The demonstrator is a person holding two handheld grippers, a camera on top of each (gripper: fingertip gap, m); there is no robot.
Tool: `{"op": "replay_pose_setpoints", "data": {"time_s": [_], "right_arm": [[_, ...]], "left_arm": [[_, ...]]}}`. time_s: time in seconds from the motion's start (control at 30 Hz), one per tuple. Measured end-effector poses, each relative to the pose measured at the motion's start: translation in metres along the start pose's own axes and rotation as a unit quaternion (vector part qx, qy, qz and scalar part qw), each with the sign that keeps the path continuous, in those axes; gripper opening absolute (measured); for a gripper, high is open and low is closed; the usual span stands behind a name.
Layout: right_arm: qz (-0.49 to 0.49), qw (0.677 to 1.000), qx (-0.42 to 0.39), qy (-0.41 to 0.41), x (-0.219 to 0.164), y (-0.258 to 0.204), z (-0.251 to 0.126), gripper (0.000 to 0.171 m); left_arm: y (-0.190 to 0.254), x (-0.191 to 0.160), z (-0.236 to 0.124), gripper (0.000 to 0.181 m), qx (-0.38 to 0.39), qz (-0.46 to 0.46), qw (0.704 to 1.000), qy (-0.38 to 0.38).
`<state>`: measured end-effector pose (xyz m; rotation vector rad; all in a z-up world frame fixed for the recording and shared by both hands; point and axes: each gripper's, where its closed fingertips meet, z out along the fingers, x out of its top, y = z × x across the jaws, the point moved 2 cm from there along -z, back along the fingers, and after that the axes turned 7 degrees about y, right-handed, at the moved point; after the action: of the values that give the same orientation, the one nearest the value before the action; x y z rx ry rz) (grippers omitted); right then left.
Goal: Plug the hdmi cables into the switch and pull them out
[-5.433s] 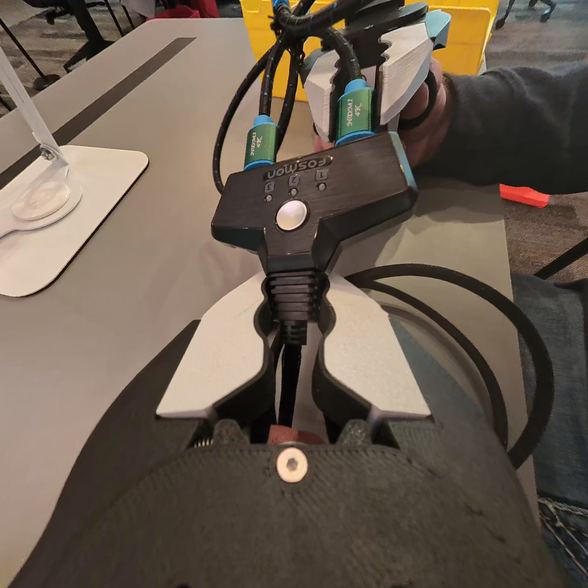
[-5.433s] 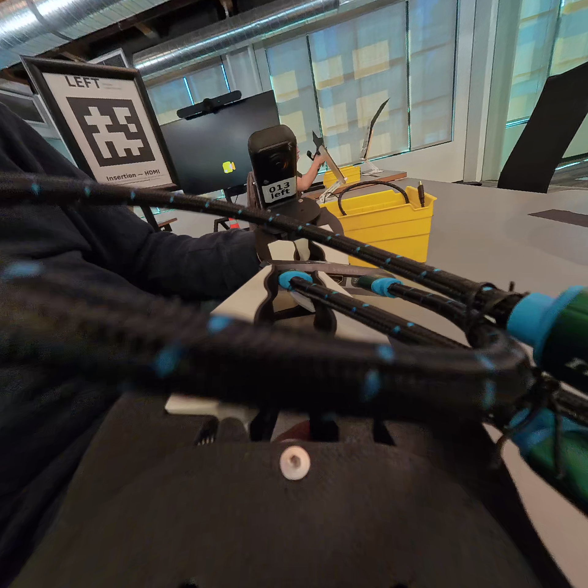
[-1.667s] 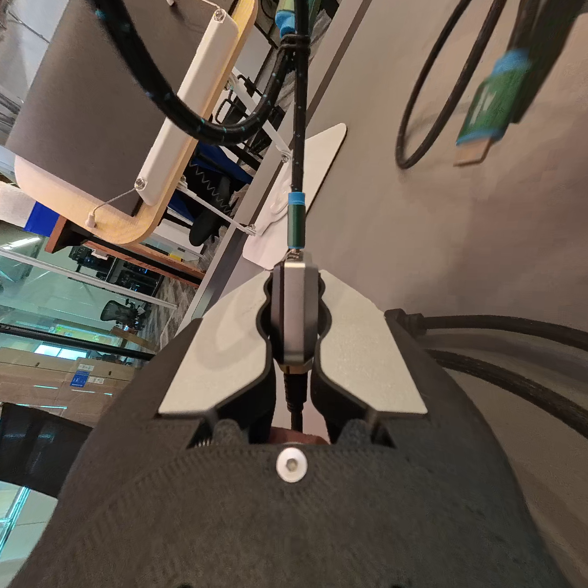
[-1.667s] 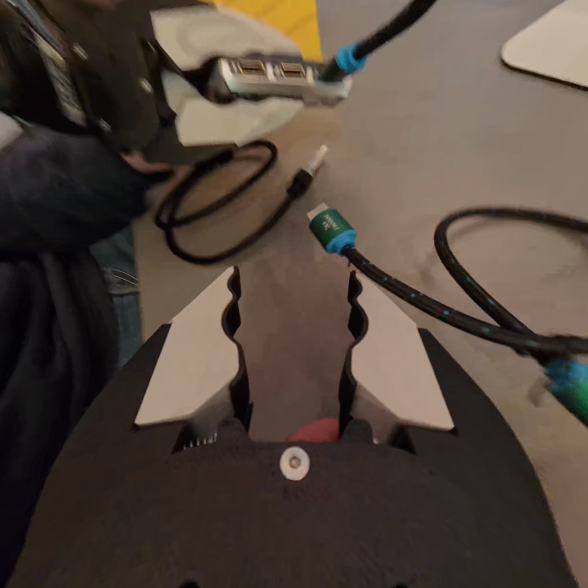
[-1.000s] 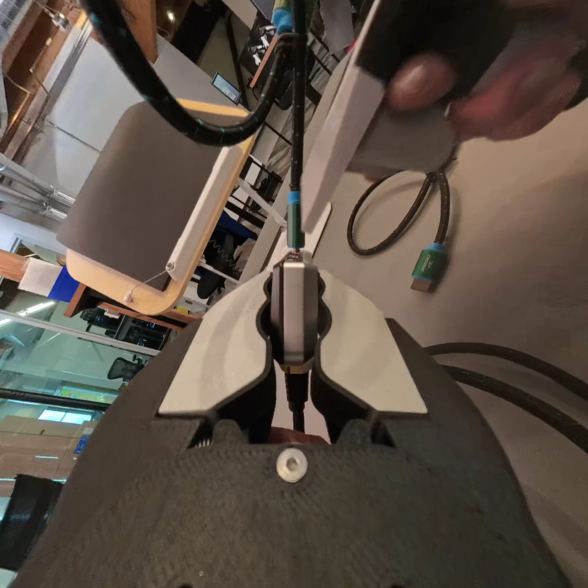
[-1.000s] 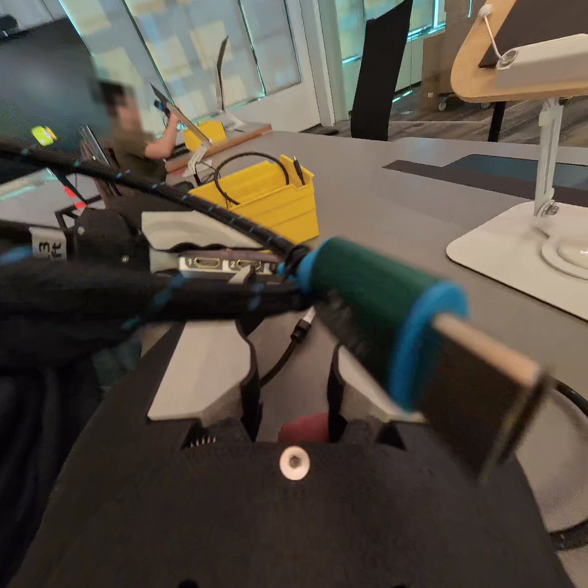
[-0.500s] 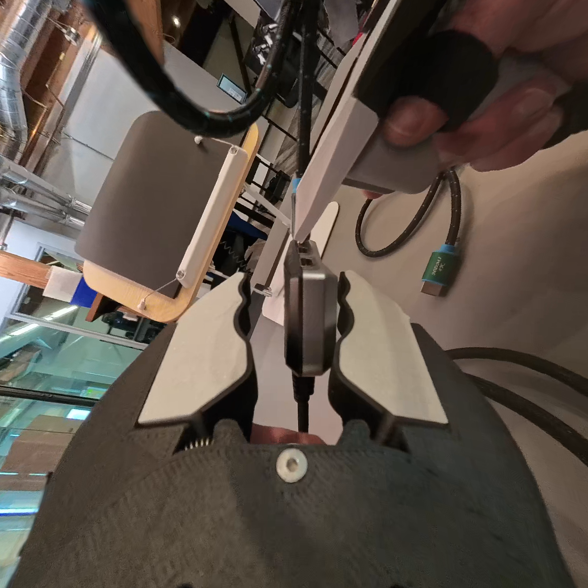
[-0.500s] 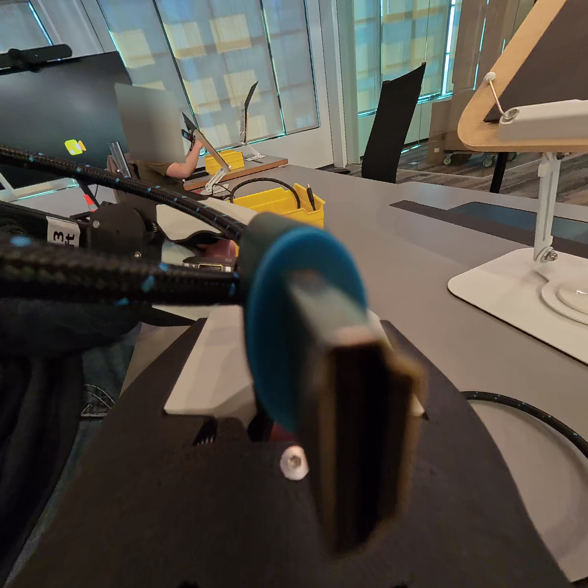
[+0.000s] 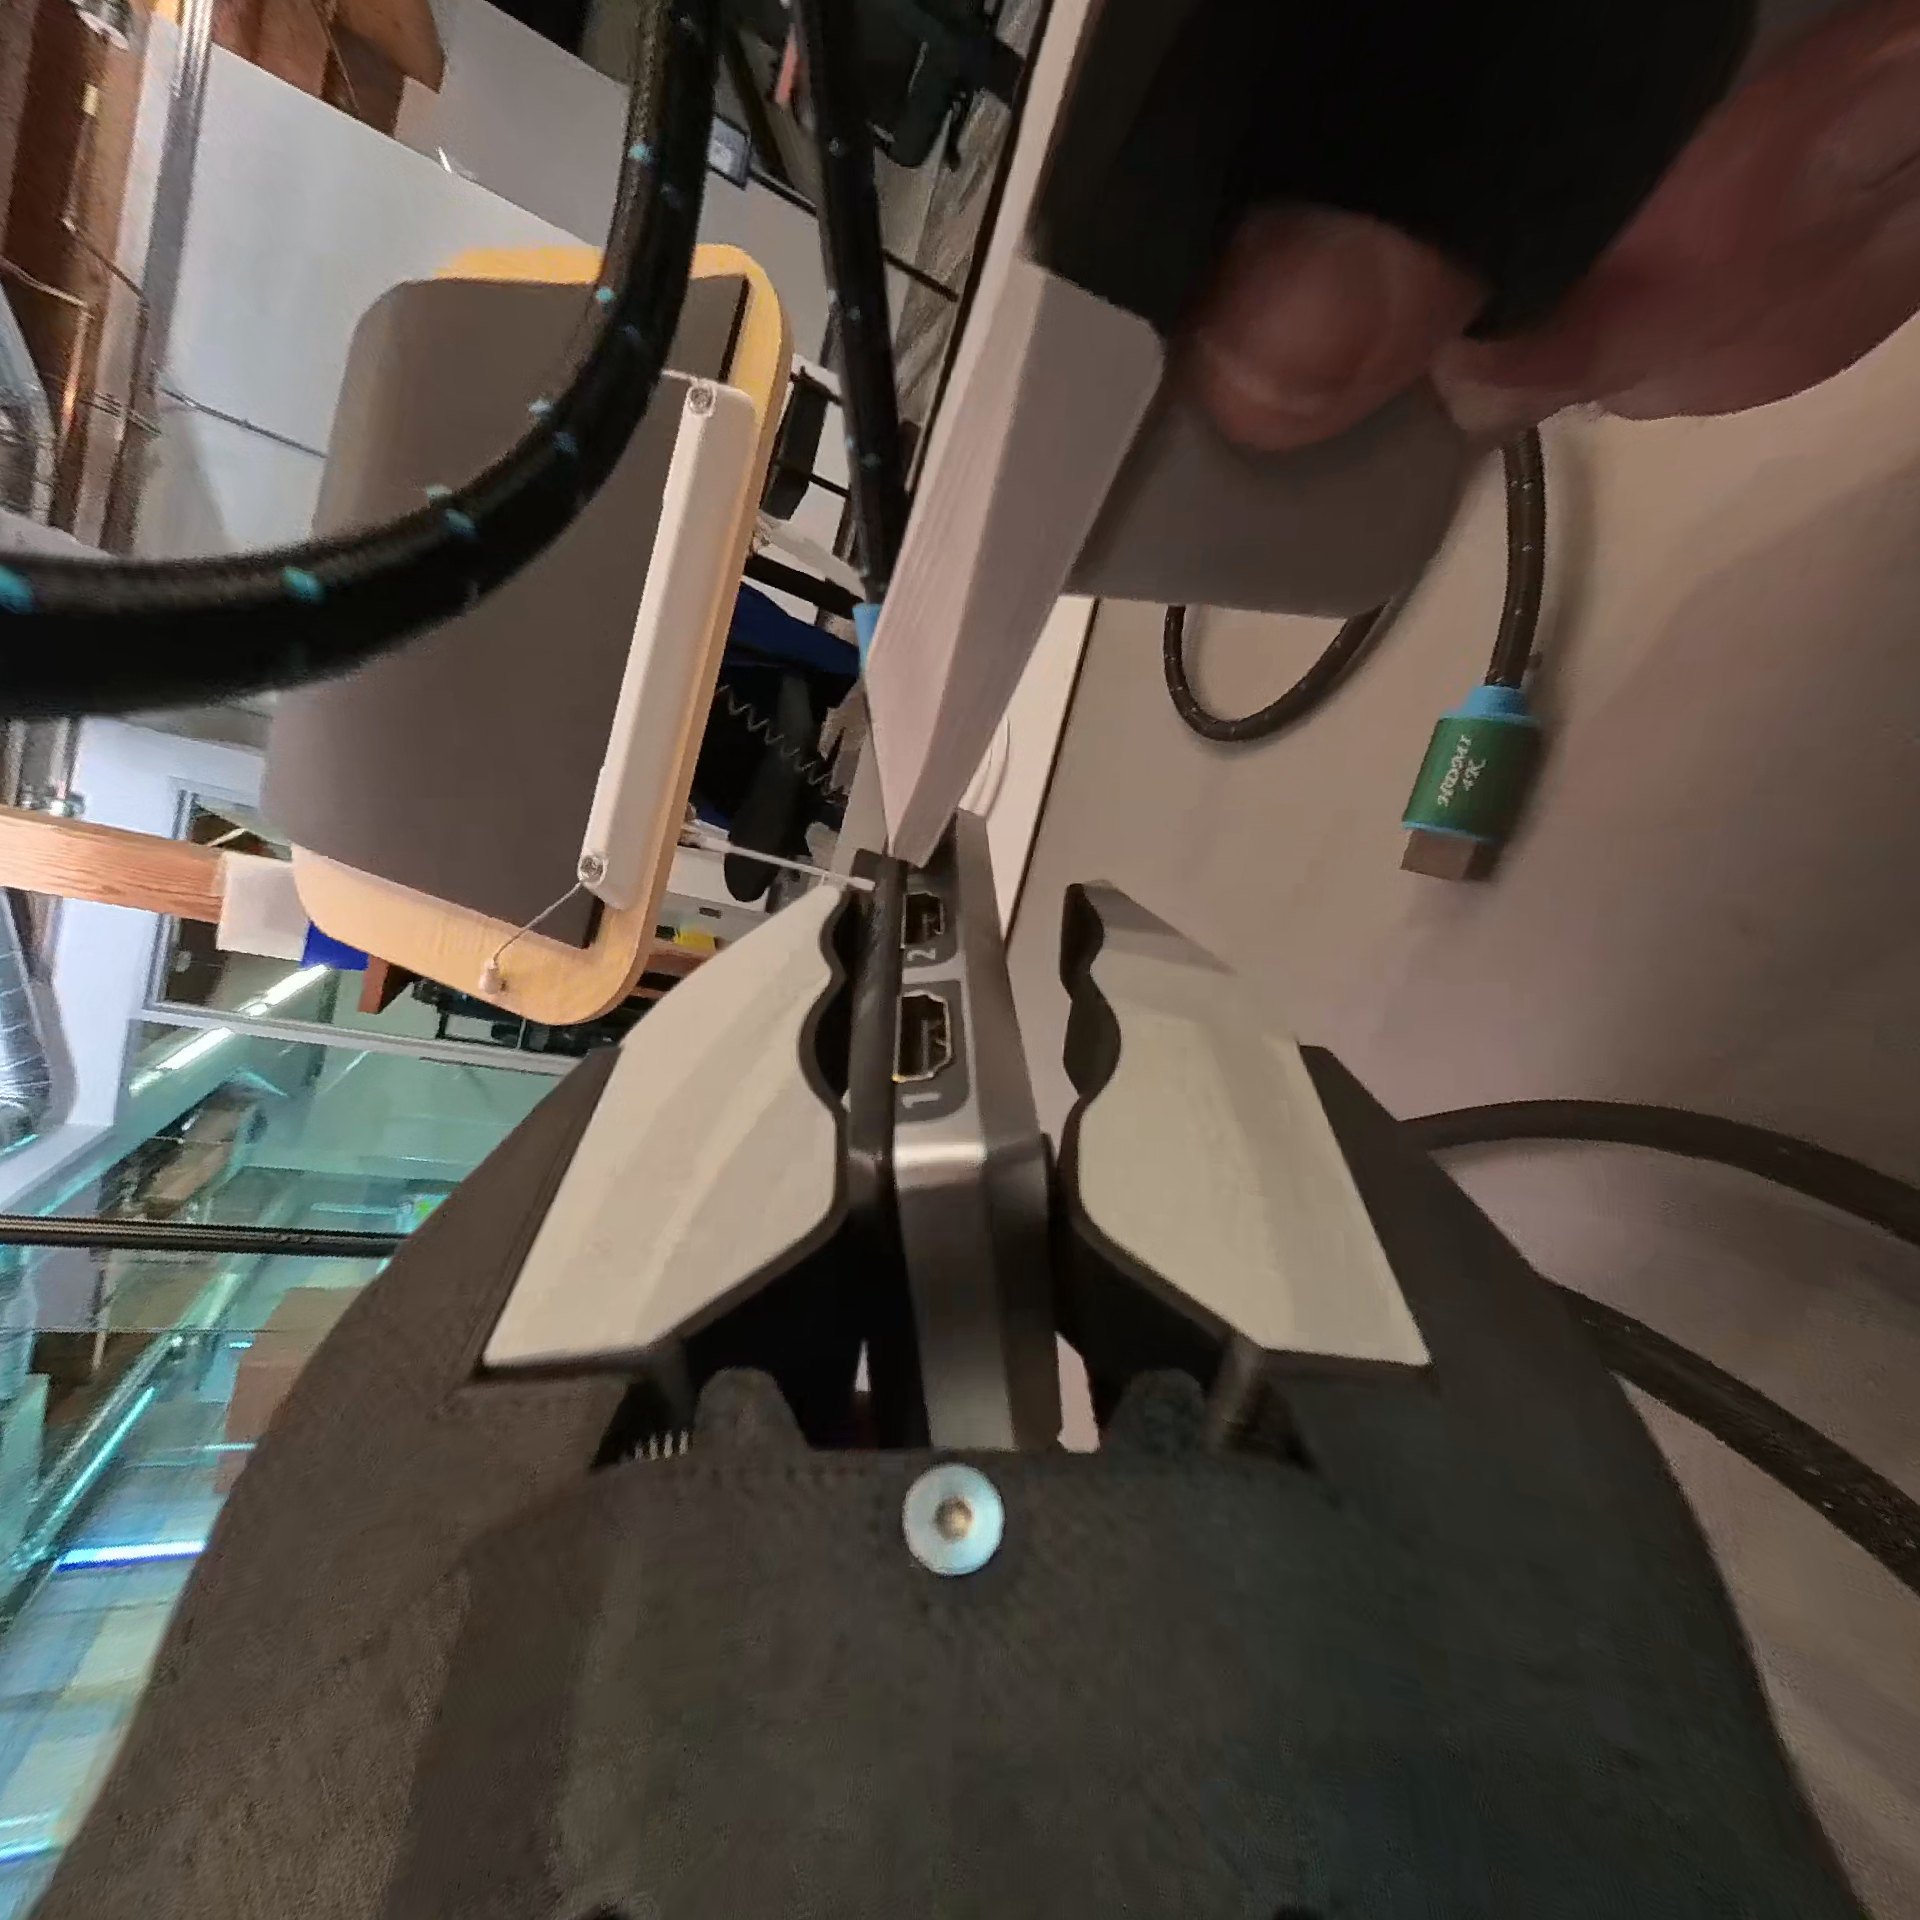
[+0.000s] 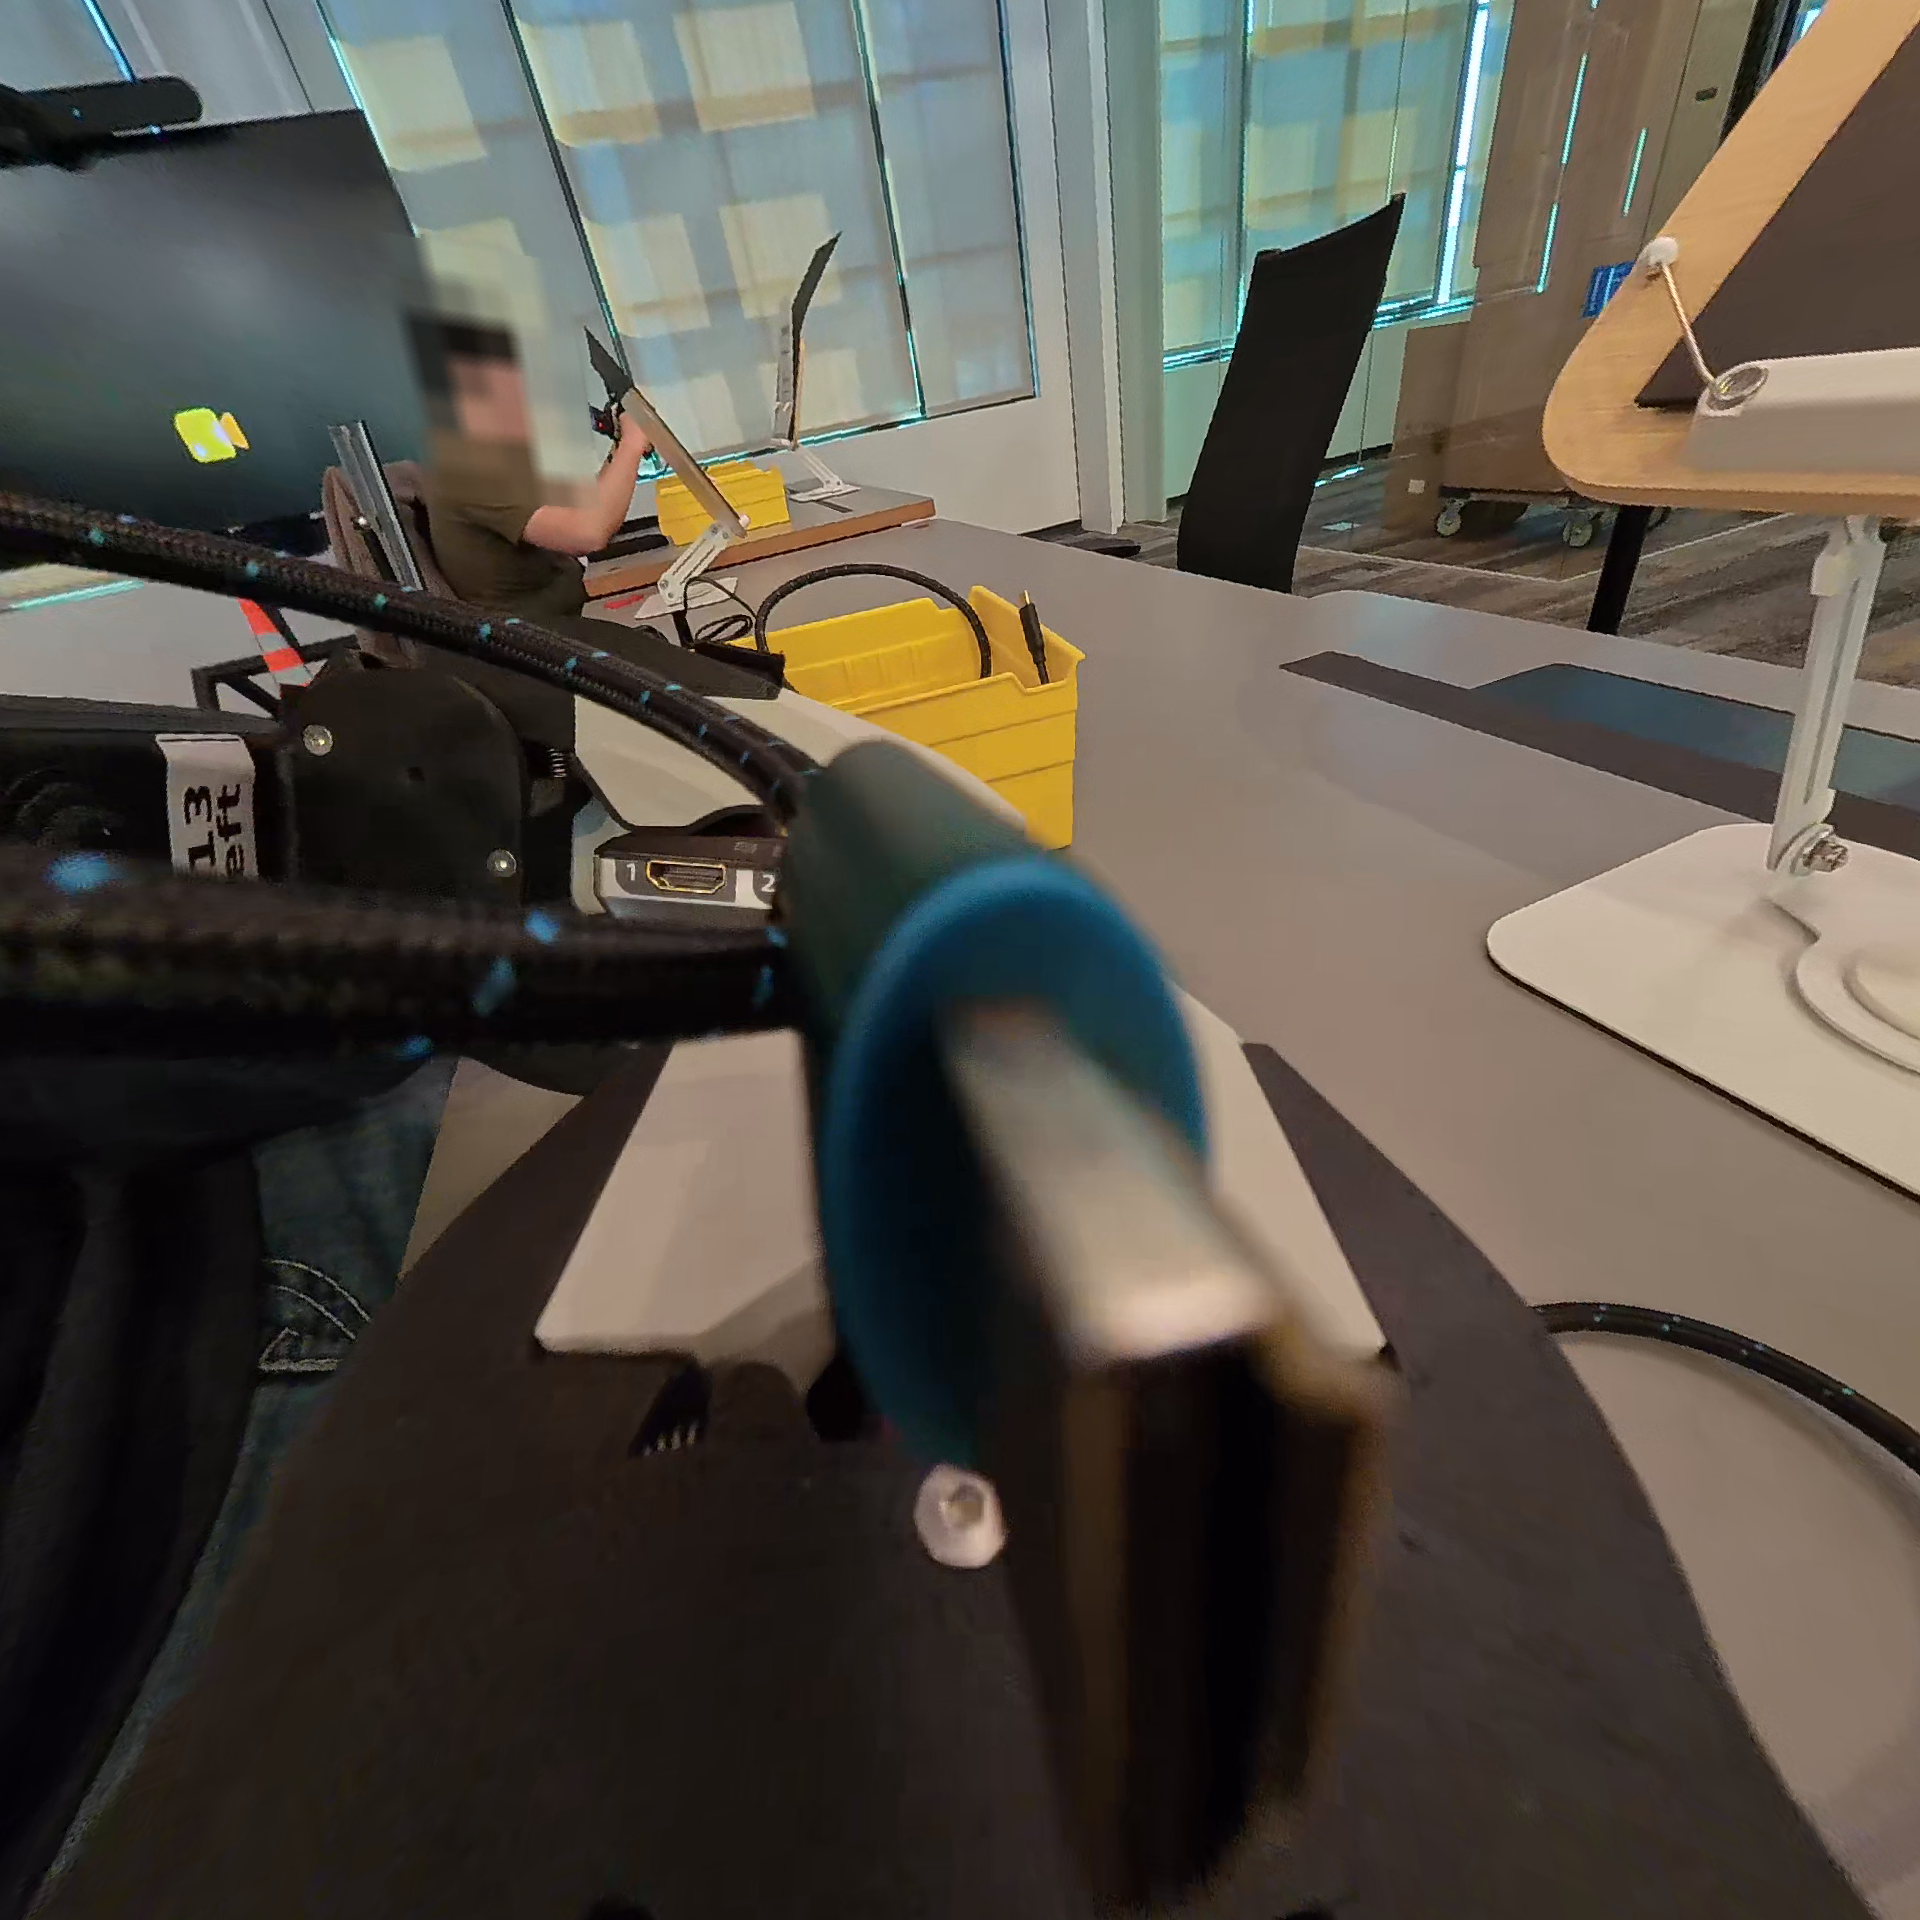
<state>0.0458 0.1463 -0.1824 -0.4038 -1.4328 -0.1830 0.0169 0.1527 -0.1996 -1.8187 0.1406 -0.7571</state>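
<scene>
The black HDMI switch (image 9: pixel 966 1143) stands edge-on between the fingers of my left gripper (image 9: pixel 956 904), which is open, with a gap on the right side. Ports 1 and 2 show empty. My right gripper (image 9: pixel 914 821), held by a hand, has its tip at the switch's far end around the blue-collared plug there. Its fingers (image 10: pixel 675 1195) are drawn close. A dangling green plug (image 10: pixel 1039 1091) hides the grip. The switch also shows in the right wrist view (image 10: pixel 675 878). Another green plug (image 9: pixel 1465 769) lies loose on the table.
A braided cable (image 9: pixel 416 551) loops past on the left. The switch's black lead (image 9: pixel 1662 1143) lies on the grey table (image 10: pixel 1299 831). A yellow bin (image 10: pixel 935 686), a white stand base (image 10: pixel 1662 966) with a wood-edged board (image 9: pixel 468 623), and a person at a far table (image 10: pixel 499 530). The tips of both grippers are at nearly the same place.
My left gripper has opened and the switch has slid deeper between its fingers. One plug came out earlier and lies on the table. My right gripper has moved onto the remaining plug.
</scene>
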Motion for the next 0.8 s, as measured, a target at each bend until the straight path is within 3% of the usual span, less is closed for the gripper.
{"op": "replay_pose_setpoints", "data": {"time_s": [0.1, 0.3, 0.5, 0.8], "right_arm": [[0.010, 1.000, -0.002, -0.004, -0.002, 0.001, 0.001, 0.016], [-0.001, 1.000, -0.003, -0.008, -0.003, 0.001, 0.001, 0.013], [-0.109, 0.992, -0.056, -0.024, 0.002, -0.003, 0.004, 0.014], [0.063, 0.998, 0.011, 0.030, -0.001, -0.002, 0.002, 0.020]], "left_arm": [[0.000, 0.000, 0.000, 0.036, -0.005, 0.008, 1.000, -0.002], [0.000, -0.004, 0.000, 0.036, -0.002, 0.011, 1.000, -0.013], [-0.005, -0.023, 0.002, 0.036, 0.016, -0.049, 0.998, -0.039], [-0.005, -0.018, -0.001, 0.036, 0.018, -0.051, 0.998, -0.019]]}}
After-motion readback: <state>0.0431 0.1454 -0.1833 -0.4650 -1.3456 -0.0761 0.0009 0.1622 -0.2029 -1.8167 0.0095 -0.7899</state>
